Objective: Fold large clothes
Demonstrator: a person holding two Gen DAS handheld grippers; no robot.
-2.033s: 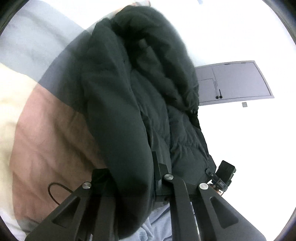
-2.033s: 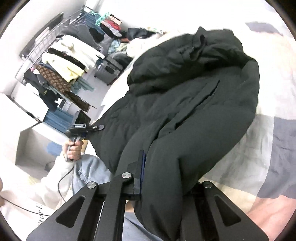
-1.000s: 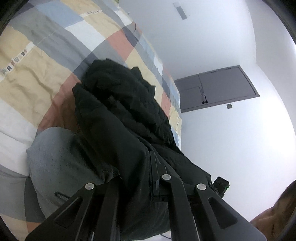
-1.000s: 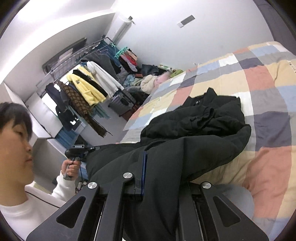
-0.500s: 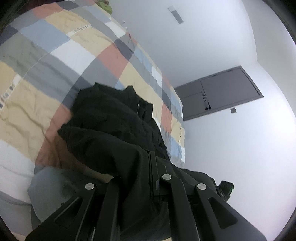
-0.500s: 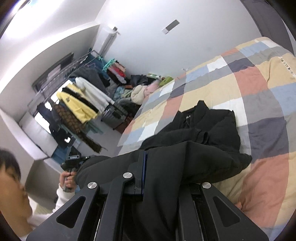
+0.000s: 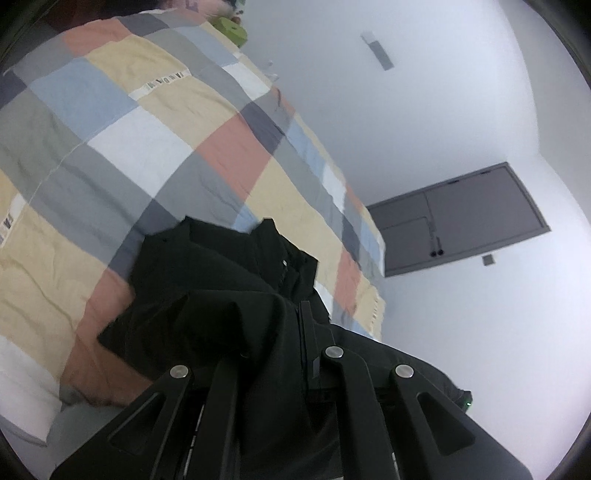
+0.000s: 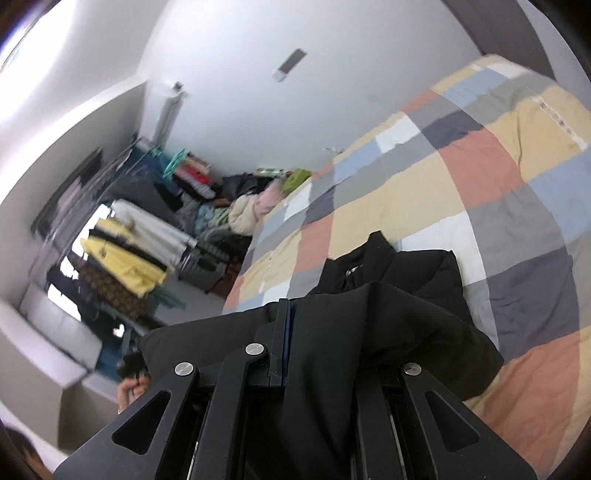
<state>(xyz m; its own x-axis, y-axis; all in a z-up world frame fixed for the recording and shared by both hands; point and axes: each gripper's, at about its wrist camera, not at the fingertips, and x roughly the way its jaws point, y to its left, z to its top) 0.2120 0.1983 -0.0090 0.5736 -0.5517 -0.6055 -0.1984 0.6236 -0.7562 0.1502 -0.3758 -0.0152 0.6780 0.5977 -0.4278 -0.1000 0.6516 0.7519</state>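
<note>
While black coat [image 7: 221,295] drapes checked bedspread [image 7: 147,147], clothes rack [image 8: 122,236] crowds wall.

Left gripper [image 7: 295,325] clamped tight on black coat [image 7: 207,280]; right gripper [image 8: 291,325] clamped likewise, both angled downward.

Bed [image 7: 155,147], checked cover in yellow, grey, pink, blue, white squares. Black jacket [image 7: 221,266] lies on bed near its near edge, collar toward far end; near part lifted off cover. Green thing [image 7: 229,29] at far corner.
</note>
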